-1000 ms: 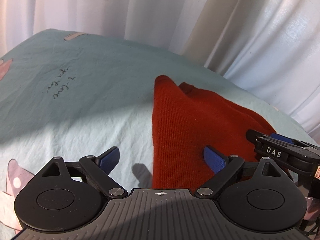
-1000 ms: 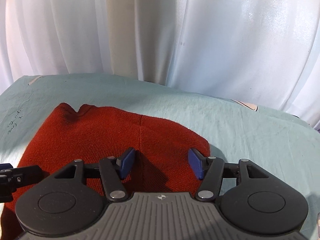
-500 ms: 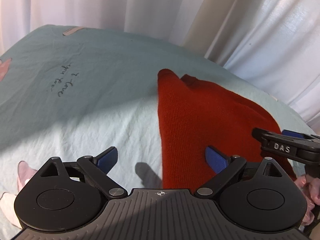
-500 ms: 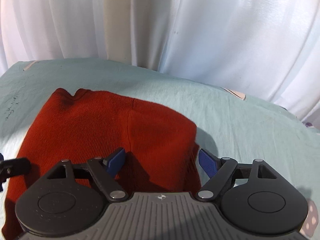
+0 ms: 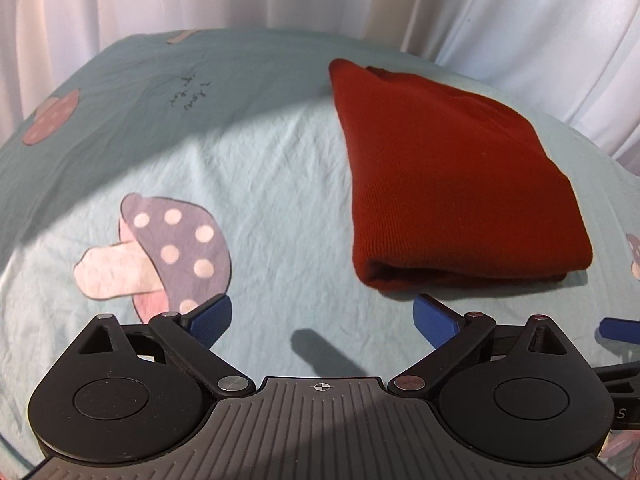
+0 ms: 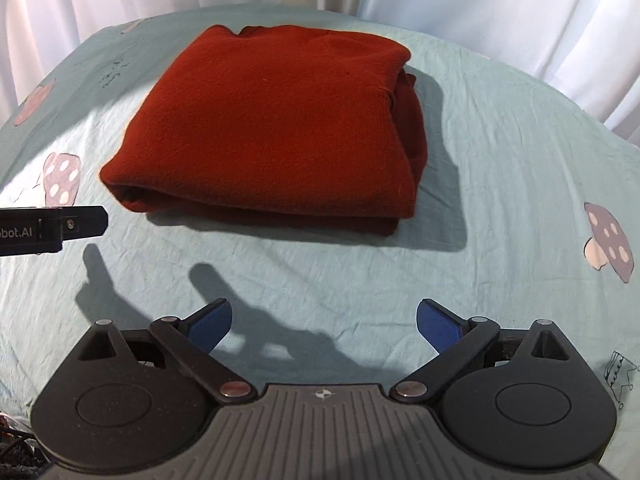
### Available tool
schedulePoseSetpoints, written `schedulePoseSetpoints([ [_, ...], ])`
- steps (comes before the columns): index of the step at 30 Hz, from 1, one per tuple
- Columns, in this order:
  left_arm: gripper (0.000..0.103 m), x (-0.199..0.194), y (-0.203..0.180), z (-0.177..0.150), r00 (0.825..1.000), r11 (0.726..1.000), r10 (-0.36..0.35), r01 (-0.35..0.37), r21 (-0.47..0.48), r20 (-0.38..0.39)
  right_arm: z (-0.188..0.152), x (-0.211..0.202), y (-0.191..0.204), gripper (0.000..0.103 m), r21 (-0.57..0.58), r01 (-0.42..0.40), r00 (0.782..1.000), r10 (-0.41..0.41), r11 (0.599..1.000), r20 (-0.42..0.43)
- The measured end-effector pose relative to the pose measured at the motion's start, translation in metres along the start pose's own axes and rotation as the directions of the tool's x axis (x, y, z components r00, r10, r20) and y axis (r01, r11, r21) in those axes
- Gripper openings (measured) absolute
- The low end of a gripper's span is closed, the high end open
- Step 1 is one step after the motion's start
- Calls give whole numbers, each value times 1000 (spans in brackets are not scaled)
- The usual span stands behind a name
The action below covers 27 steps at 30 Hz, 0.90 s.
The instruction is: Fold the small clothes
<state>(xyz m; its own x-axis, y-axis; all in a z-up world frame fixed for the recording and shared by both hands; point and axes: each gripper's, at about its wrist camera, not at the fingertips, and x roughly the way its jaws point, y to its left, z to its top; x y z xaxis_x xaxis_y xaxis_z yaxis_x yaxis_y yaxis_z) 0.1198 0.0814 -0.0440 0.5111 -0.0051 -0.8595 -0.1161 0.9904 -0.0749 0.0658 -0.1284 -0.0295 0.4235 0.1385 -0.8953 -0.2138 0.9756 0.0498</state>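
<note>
A dark red knitted garment lies folded into a thick rectangle on the pale green sheet. In the left wrist view the garment lies ahead and to the right. My left gripper is open and empty, above the sheet just short of the garment's near edge. My right gripper is open and empty, held back from the garment's near edge. One of the left gripper's fingers shows at the left edge of the right wrist view.
The sheet has mushroom prints and handwriting print. White curtains hang close behind the far edge. Another mushroom print lies to the right of the garment.
Both grippers have pulled back and up from the garment, which they hovered over before. The whole folded garment now shows, lying by itself.
</note>
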Motion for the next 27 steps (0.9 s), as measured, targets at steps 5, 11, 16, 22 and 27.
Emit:
schedulePoseSetpoints([
  [5, 101, -4, -7, -5, 999, 998, 44, -43, 48, -27, 10, -9, 2, 99, 61, -8, 999, 10, 998, -32],
  [11, 101, -12, -15, 0, 990, 984, 142, -141, 109, -2, 12, -15, 9, 99, 42, 86, 996, -85, 995, -38],
  [16, 101, -15, -20, 0, 989, 981, 150, -148, 127, -2, 15, -15, 7, 99, 47, 95, 995, -93, 994, -48],
  [22, 101, -13, -23, -3, 989, 981, 144, -139, 134, -25, 15, -17, 5, 99, 51, 91, 995, -89, 995, -46],
  [27, 101, -13, -21, -3, 988, 980, 153, -148, 131, -33, 15, -19, 4, 99, 53, 90, 995, -88, 995, -36],
])
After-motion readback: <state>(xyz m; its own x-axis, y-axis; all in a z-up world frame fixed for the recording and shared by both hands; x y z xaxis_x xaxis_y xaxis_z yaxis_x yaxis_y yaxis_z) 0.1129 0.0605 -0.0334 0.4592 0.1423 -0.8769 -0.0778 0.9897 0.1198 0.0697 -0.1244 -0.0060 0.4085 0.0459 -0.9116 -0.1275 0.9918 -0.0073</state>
